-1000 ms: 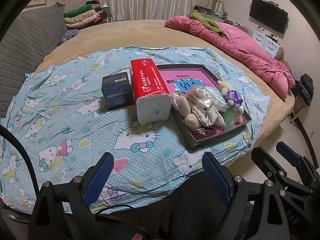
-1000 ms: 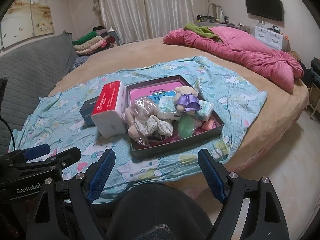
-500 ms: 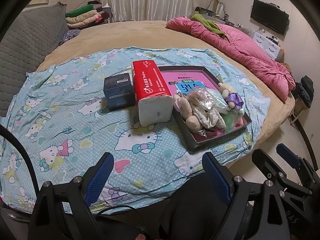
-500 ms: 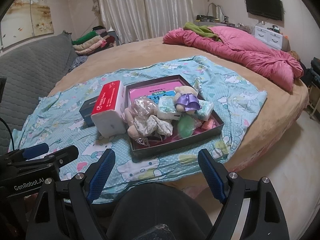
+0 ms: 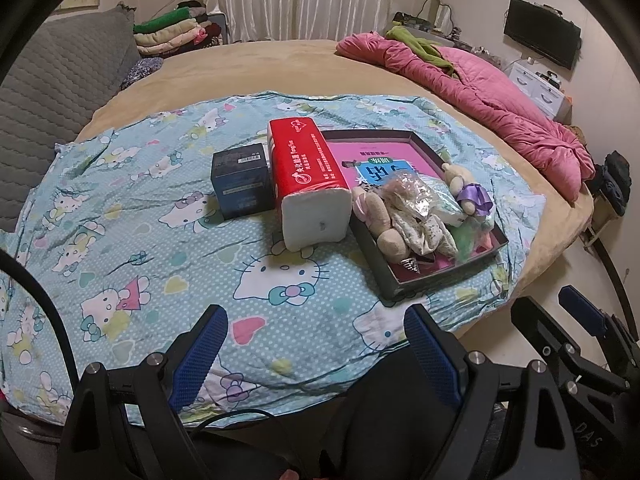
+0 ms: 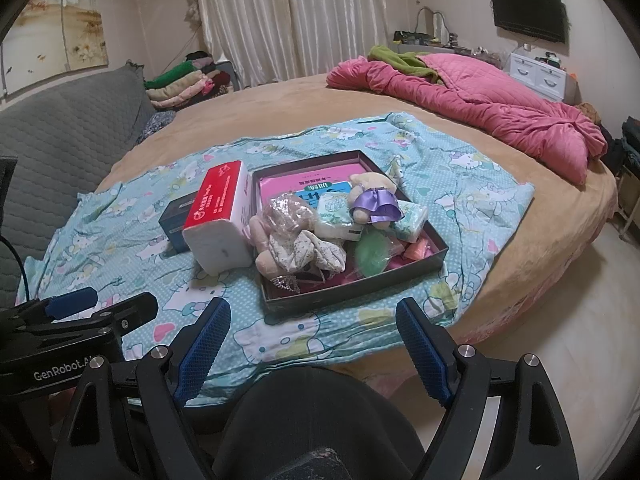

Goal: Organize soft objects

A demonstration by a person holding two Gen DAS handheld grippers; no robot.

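Note:
A dark shallow box point(image 5: 424, 280) point(image 6: 436, 258) lies on the blue cartoon-cat sheet point(image 5: 120, 240) point(image 6: 472, 184) on a round bed. It holds several soft things: a plush bear with a purple bow point(image 5: 466, 188) point(image 6: 374, 198), a clear crinkly bag point(image 5: 408, 192) point(image 6: 286, 210), patterned cloth point(image 6: 308, 252), tissue packets point(image 6: 334, 208) and a green piece point(image 6: 372, 252). A red-and-white tissue pack point(image 5: 308, 180) point(image 6: 222, 216) lies left of the box, a dark blue carton point(image 5: 240, 180) point(image 6: 176, 216) beyond it. My left gripper point(image 5: 316, 346) and right gripper point(image 6: 310, 338) hover open and empty off the bed's near edge.
A pink quilt point(image 5: 480, 92) point(image 6: 472, 100) with green cloth on it lies at the bed's far right. A grey padded headboard point(image 5: 52, 80) rises on the left, folded clothes point(image 6: 184, 80) behind it. Drawers point(image 6: 540, 76) and a wall TV point(image 6: 528, 12) stand far right.

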